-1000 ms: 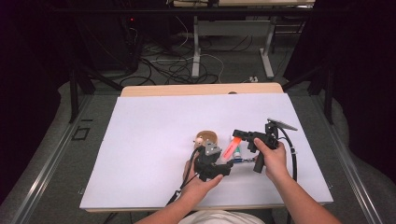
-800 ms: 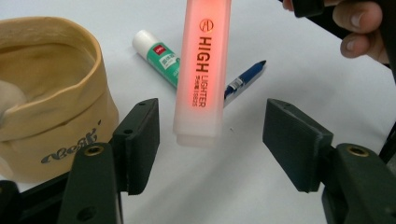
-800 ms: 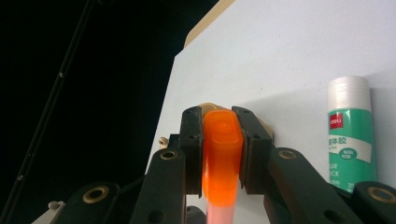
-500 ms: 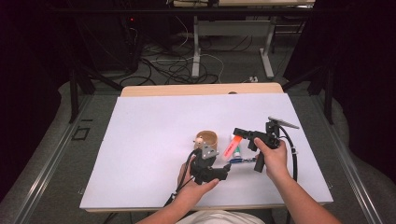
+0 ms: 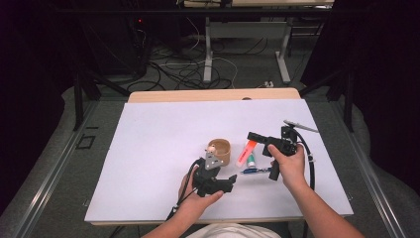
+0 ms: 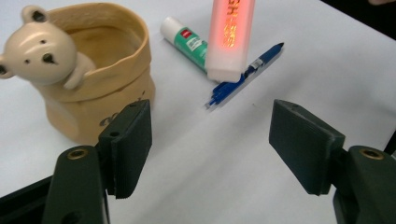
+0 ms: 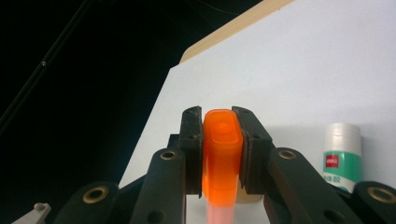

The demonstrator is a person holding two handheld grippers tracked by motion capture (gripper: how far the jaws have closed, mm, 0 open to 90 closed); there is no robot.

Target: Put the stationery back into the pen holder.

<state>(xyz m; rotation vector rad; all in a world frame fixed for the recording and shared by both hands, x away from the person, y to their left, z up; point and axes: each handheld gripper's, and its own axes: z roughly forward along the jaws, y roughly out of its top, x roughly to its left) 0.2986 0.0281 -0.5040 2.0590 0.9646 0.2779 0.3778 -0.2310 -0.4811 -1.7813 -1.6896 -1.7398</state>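
My right gripper point(image 5: 253, 137) is shut on the orange cap end of a highlighter point(image 5: 245, 153), which slants down toward me. In the right gripper view the orange highlighter point(image 7: 222, 158) is clamped between the jaws of that gripper point(image 7: 222, 126). Its pale lower end point(image 6: 229, 42) hangs over a blue pen point(image 6: 245, 74) lying on the white sheet. A green-and-white glue stick point(image 6: 184, 41) lies beside them. My left gripper point(image 6: 210, 144) stands open and holds nothing, just short of the pen. A tan bear cup point(image 6: 93, 84) is at its left.
The bear cup point(image 5: 219, 151) stands mid-table on the white sheet point(image 5: 148, 148), with the glue stick point(image 5: 251, 160) and pen point(image 5: 255, 170) to its right. A wooden table edge point(image 5: 213, 95) runs along the back. Black frames and cables surround the table.
My left gripper has drawn back a little toward the near edge, away from the pen. The right gripper holds the highlighter in nearly the same place.
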